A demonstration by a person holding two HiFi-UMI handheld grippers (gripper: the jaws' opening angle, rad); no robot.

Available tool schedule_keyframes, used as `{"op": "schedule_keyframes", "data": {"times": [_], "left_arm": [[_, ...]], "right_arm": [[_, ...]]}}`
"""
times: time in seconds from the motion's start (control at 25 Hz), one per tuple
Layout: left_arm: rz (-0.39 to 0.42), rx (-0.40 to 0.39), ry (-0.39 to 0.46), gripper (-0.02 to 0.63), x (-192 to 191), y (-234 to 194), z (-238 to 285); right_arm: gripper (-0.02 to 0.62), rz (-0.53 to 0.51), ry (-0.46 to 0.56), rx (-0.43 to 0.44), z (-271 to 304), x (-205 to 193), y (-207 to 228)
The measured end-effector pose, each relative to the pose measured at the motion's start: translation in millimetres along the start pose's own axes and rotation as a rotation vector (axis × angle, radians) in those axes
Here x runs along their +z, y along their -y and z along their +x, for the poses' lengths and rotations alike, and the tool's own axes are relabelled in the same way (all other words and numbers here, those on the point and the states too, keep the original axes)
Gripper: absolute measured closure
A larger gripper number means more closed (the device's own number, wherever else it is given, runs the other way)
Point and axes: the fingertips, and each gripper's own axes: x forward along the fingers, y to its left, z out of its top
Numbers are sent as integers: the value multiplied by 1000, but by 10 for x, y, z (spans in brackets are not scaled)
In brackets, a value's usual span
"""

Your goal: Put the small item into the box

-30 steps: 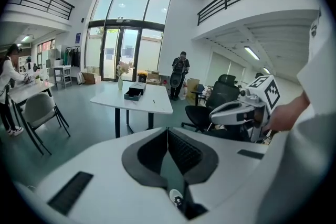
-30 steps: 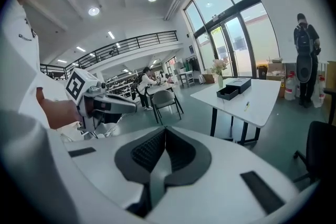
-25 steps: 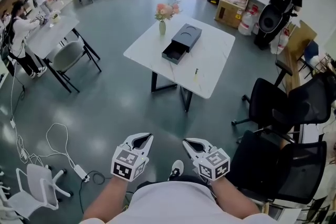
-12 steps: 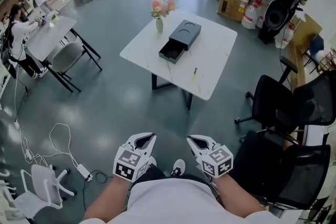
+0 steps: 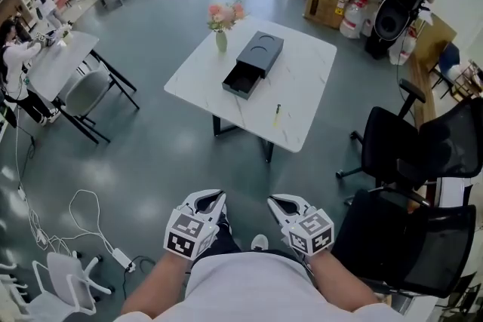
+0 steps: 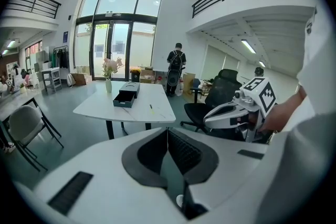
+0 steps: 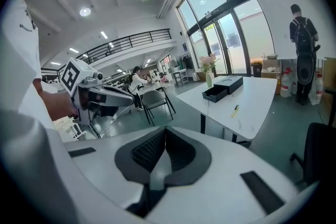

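The white table (image 5: pixel 313 79) stood well ahead, bearing the dark box (image 5: pixel 253 62), drawer open. Left gripper (image 5: pixel 206 200) and right gripper (image 5: pixel 278 204) were at waist level, jaws together, empty. The small item (image 5: pixel 277 114) lay near the box. Judged stage: approach. Next move requires closing in and opening a gripper.

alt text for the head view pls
The left gripper and right gripper hang shut and empty over the grey floor, short of a white table. On it sit a dark box with its drawer open, a small yellow item and a flower vase.
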Motion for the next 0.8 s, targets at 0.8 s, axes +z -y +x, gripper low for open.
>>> {"op": "schedule_keyframes", "data": {"times": [0.8], "left_arm": [[49,-129,-14,589,690,-1797,641]], "right_arm": [[580,36,-49,-133,1514,890,446]]}}
